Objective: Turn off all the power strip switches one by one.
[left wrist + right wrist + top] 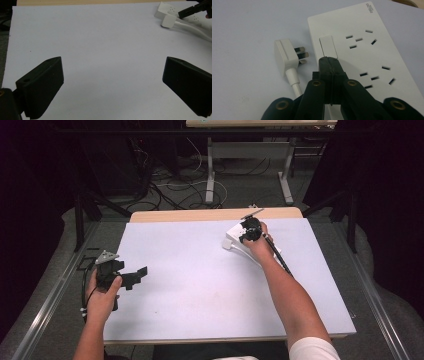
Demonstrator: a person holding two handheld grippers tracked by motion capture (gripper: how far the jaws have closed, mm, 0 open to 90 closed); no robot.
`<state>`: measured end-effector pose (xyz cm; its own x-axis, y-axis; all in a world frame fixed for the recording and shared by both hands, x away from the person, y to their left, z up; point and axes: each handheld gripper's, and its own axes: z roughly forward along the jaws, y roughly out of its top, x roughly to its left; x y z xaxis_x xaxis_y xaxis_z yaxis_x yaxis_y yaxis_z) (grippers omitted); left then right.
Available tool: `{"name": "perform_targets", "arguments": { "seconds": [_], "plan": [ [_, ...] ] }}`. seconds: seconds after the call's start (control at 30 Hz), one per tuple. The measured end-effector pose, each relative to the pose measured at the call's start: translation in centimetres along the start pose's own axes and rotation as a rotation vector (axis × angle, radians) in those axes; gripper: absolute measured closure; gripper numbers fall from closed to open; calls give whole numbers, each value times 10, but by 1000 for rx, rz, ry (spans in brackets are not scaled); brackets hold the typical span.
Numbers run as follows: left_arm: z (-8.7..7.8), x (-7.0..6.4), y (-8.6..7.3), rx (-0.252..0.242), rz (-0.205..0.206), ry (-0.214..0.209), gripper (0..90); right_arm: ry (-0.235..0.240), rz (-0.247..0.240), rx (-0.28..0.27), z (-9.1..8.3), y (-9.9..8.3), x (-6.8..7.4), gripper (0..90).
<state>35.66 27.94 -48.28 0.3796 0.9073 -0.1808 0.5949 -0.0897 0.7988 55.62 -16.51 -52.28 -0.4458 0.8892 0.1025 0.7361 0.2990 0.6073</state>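
Right gripper [329,61] jaws pressed together, nothing between them, tips on or just above the white power strip [364,52], right at the lower edge of its rocker switch [328,46]. The pictures do not show for sure whether the tips touch. In the high view the right gripper [248,231] sits over the strip [231,239] at the far side of the bench [200,285].

Power strip: flat white plastic slab, smooth, rounded corners, rows of dark slotted sockets beyond and to the right of the jaw tips, small grey lettering at its far corner. All sockets bare.

Just left of the jaws lies a white plug [284,56], unplugged, chunky rounded body, three metal prongs pointing at the strip's side, close to it but not in any socket. Its thick white cable [295,83] runs back towards the gripper and goes under it.

Left gripper [135,276] well apart from the strip, near the bench's left edge, jaws spread wide, holding nothing; ribbed black pads [41,90]. Plain matte white bench top between the jaws. Far ahead to its right the strip [165,10] and plug [168,21] show small.

Nothing blocks the switch or the sockets besides the right gripper itself.
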Motion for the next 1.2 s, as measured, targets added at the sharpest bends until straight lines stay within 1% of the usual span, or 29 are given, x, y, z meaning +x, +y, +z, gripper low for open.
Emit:
{"name": "perform_targets", "arguments": {
  "seconds": [0.07,0.1,0.17,0.23,0.37,0.4,0.47,0.5,0.53,0.6,0.63,0.67,0.7,0.77,0.8,0.83,0.97,1.0,1.07,1.13,1.17,1.2],
  "plan": [
    [1,0,-1,-6,-6,2,35,-11,-8,2,0,0,1,900],
    [0,0,-1,0,-4,0,35,-6,13,10,0,0,2,900],
    [0,0,0,1,-5,-1,35,13,-3,-10,0,0,-1,900],
    [0,0,0,0,-1,0,35,12,6,2,0,0,-2,900],
    [1,0,0,-7,-2,3,35,5,-10,0,0,0,-1,900],
    [1,0,0,-7,-1,1,35,9,0,3,0,1,0,900],
    [1,-1,0,-7,-3,2,35,3,-14,2,0,0,-2,900],
    [1,0,0,-7,-2,2,35,-1,-1,9,0,1,-1,900],
    [1,0,0,-5,-2,2,35,3,9,-1,0,1,0,900],
    [1,0,0,-6,-3,3,35,-21,-7,25,-1,3,0,900],
    [1,0,0,-6,-3,2,35,-25,-20,27,-1,3,0,900],
    [1,0,0,-7,-4,2,35,-28,-16,25,-1,4,0,900],
    [1,0,0,-8,-3,2,35,-28,-18,27,-2,4,-1,900],
    [0,1,0,-4,-4,1,35,-19,-21,8,-5,4,-3,900],
    [0,1,0,-4,-4,1,35,-7,-17,13,-7,5,-3,900],
    [0,1,0,-4,-4,0,35,-30,-16,21,-8,6,-3,900],
    [0,1,0,-2,-4,0,35,-15,-8,1,-16,9,-5,900],
    [0,1,0,-1,-3,0,35,-29,-9,11,-18,11,-5,900],
    [0,1,1,-4,-3,1,35,-31,-29,7,-21,13,-6,900],
    [0,1,1,-8,-3,0,35,-41,-33,8,-24,17,-5,900],
    [-1,1,1,-8,-5,1,35,-41,-25,6,-26,18,-4,900],
    [-1,1,1,-8,-5,1,35,-30,-24,-11,-26,20,-3,900]
  ]
}}
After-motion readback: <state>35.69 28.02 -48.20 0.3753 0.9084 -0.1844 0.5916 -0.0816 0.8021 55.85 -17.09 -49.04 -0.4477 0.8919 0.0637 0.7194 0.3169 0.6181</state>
